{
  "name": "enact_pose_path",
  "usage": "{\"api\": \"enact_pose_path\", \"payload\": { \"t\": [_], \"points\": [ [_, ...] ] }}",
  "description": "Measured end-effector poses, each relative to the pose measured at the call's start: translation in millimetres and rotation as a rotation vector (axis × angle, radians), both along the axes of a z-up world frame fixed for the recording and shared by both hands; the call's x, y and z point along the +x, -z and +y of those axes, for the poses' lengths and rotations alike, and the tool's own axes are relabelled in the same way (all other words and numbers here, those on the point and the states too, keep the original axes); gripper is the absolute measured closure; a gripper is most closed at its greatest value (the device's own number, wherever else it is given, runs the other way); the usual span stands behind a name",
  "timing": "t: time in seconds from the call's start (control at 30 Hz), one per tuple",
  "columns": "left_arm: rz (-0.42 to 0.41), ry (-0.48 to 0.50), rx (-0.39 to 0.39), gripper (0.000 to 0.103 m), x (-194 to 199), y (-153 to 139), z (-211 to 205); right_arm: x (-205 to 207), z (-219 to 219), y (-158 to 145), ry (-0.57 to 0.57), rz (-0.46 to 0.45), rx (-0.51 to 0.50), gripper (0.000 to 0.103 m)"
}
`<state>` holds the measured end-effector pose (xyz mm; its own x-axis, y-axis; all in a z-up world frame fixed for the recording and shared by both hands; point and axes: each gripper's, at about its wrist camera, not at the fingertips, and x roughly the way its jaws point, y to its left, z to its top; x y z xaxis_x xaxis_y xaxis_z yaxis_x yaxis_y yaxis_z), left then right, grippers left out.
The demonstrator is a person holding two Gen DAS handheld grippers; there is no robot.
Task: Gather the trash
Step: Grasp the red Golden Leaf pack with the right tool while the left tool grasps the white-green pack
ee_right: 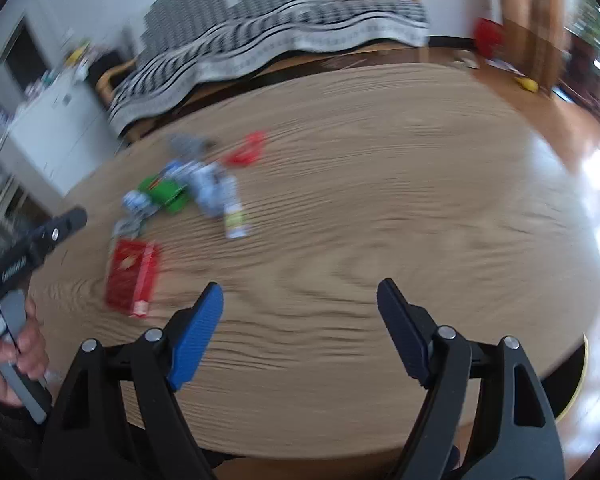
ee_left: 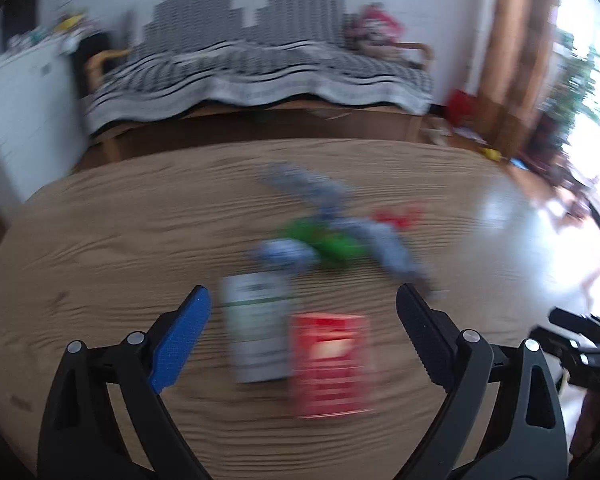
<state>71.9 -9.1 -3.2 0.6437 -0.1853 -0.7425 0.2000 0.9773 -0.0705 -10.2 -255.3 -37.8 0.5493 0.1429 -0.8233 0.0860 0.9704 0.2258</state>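
- The left claw is spread wide apart and empty, hovering just above the wooden counter; its blue finger sits to the left and its black finger to the right.
- Between those fingers, seen from the left wrist, lie a white-and-green carton and a red box, side by side and flat on the counter.
- Beyond them is a loose cluster of trash: a green wrapper, a blue-and-white crumpled packet, a long greyish wrapper and a small red scrap. Blur hides any print on them.
- The right claw is likewise spread apart and holds nothing, over a bare stretch of counter, well apart from the trash.
- From the right wrist view the red box lies to the left, with the green wrapper and red scrap farther off.
- A hand grips the left tool's handle at the left edge.
- A sofa with a striped throw stands behind the counter.
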Motion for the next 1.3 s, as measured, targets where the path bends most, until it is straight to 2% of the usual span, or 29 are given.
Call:
{"api": "enact_pose_path", "payload": {
  "t": [0.1, 0.2, 0.27, 0.5, 0.63, 0.7, 0.73, 0.77, 0.97, 1.2, 1.3],
  "points": [
    [0.028, -0.096, -0.025, 0.012, 10, 7, 52, 18, 44, 12, -0.064, 0.026, 0.016, 0.026],
    [0.031, -0.165, -0.030, 0.012, 15, 8, 83, 28, 91, 22, -0.126, 0.044, 0.048, 0.026],
    [0.038, -0.192, -0.021, 0.012, 20, 13, 94, 34, 111, 25, -0.141, 0.042, 0.073, 0.021],
    [0.075, -0.204, -0.003, 0.012, 34, 29, 107, 54, 153, 39, -0.187, 0.072, 0.091, 0.017],
    [0.098, -0.204, -0.027, 0.012, 39, 34, 107, 64, 168, 47, -0.195, 0.073, 0.019, 0.017],
    [0.098, -0.191, -0.018, 0.012, 41, 35, 101, 67, 172, 50, -0.198, 0.074, -0.005, 0.025],
    [0.098, -0.181, -0.010, 0.012, 42, 36, 97, 68, 173, 51, -0.200, 0.075, -0.010, 0.038],
    [0.098, -0.173, -0.005, 0.012, 40, 37, 94, 68, 174, 50, -0.206, 0.071, -0.022, 0.039],
    [0.109, -0.122, 0.027, 0.012, 39, 44, 67, 58, 165, 32, -0.225, 0.001, -0.090, 0.042],
    [0.135, -0.049, 0.076, 0.012, 38, 58, 17, 44, 108, 9, -0.145, -0.043, -0.093, 0.042],
    [0.147, -0.021, 0.125, 0.012, 40, 67, -4, 34, 88, 5, -0.120, -0.043, -0.091, 0.042]
  ]
}}
